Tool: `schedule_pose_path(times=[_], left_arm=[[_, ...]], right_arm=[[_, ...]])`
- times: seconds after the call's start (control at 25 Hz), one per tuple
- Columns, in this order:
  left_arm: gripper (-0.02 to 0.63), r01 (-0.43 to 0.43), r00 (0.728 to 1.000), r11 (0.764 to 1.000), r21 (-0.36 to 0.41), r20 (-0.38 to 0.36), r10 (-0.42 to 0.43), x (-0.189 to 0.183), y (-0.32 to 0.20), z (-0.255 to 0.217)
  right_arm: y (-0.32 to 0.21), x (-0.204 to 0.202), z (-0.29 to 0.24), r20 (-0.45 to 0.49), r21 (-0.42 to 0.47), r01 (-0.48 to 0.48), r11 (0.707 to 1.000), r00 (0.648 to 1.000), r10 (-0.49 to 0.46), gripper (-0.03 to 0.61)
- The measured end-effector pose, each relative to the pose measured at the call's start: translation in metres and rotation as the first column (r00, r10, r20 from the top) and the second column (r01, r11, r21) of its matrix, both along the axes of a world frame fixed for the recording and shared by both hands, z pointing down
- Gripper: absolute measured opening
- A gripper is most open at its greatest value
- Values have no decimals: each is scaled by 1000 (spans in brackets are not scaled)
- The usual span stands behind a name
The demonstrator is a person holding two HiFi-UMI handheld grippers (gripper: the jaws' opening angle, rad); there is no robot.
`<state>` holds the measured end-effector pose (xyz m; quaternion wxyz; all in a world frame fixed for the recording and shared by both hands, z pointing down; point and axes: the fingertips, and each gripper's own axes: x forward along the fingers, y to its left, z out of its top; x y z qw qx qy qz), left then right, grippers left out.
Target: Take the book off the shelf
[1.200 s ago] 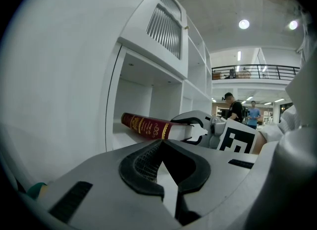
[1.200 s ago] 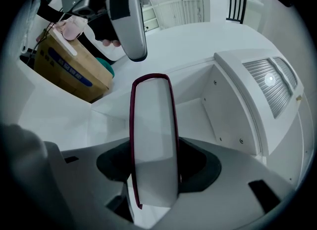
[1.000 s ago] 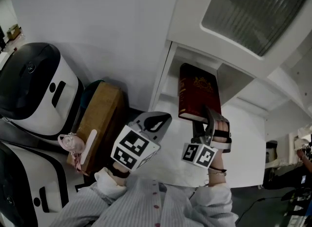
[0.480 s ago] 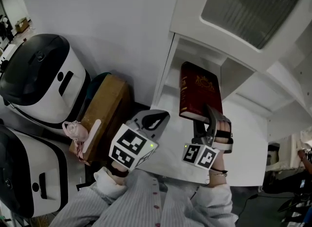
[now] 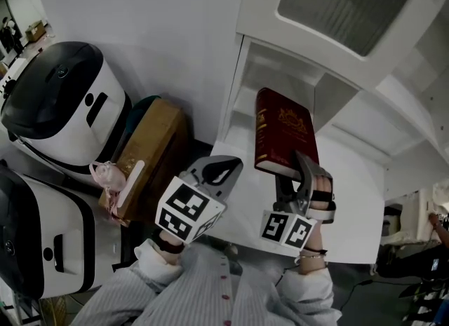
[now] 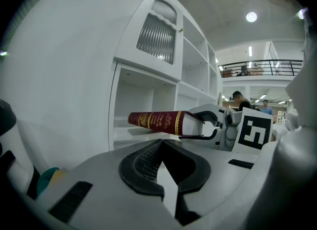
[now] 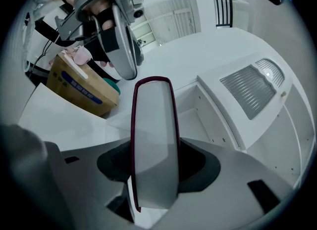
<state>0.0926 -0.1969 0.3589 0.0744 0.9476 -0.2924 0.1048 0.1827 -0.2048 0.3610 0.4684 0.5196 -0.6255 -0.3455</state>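
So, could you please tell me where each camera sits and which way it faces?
Head view: on the person's head, looking steeply down at the book before the white shelf; shows both sleeves, the left gripper and right gripper.
Left gripper view: on the left gripper, looking along its closed fingers at the shelf; shows the right gripper gripping the book.
Right gripper view: on the right gripper, looking up the book's page edge; shows the left gripper and a hand.
Shared: all three show the book.
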Motion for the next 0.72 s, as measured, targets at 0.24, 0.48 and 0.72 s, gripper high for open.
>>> schedule_pose_path(times=[0.24, 0.48, 0.72], left_arm=[[9, 4, 1000, 1000, -9, 8, -4, 10, 12, 1], [9, 0, 1000, 1000, -16, 21, 1, 25, 23, 4], [11, -12, 999, 1000, -16, 29, 13, 41, 32, 6]], right_arm=[[20, 2, -12, 89, -6, 21, 1000, 996, -20, 229], [41, 6, -25, 199, -5, 43, 999, 979, -41, 227], [62, 16, -32, 379, -28, 66, 997, 924, -51, 225]])
